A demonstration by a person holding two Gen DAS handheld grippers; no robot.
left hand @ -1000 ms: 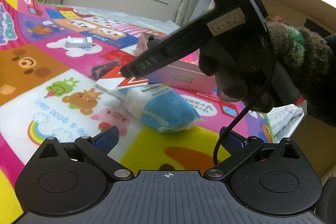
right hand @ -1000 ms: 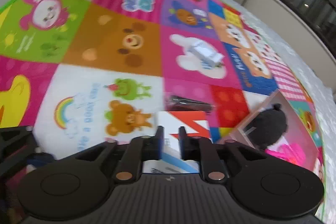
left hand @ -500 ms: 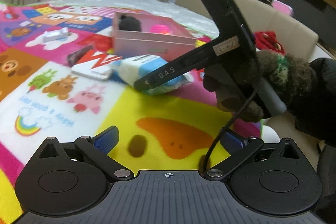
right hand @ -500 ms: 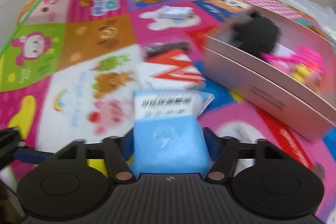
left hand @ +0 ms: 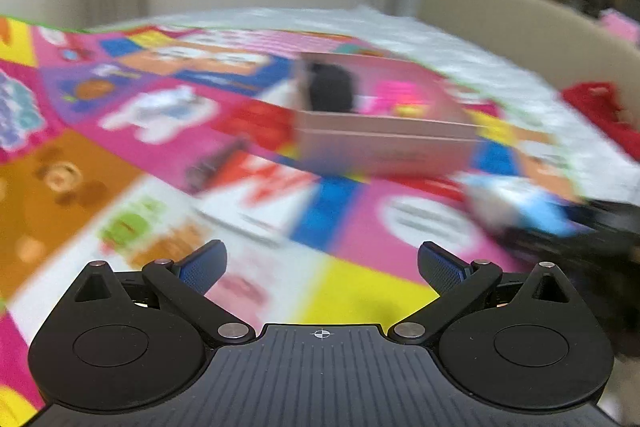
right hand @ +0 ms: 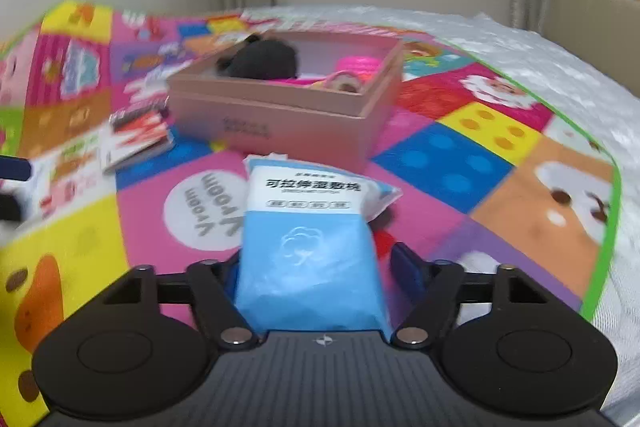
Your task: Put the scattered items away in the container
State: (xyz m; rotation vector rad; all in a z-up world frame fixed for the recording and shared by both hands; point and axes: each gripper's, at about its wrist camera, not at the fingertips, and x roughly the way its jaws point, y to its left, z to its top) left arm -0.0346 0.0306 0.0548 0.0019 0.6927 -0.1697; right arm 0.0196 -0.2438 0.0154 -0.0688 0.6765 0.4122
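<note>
Your right claw (right hand: 316, 267) has just been opening; its jaws stand apart around the blue packet (right hand: 310, 251), which lies on the mat just before the pink box (right hand: 280, 123).

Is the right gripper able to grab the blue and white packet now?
Probably yes. The blue and white packet already lies between the right gripper's fingers, which have just been opening. One finger stands clear of it; the other is hidden, and nothing blocks them closing.

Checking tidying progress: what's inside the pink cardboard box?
Inside the pink cardboard box: a black fuzzy item and bright pink things. Its near wall hides the bottom.
</note>
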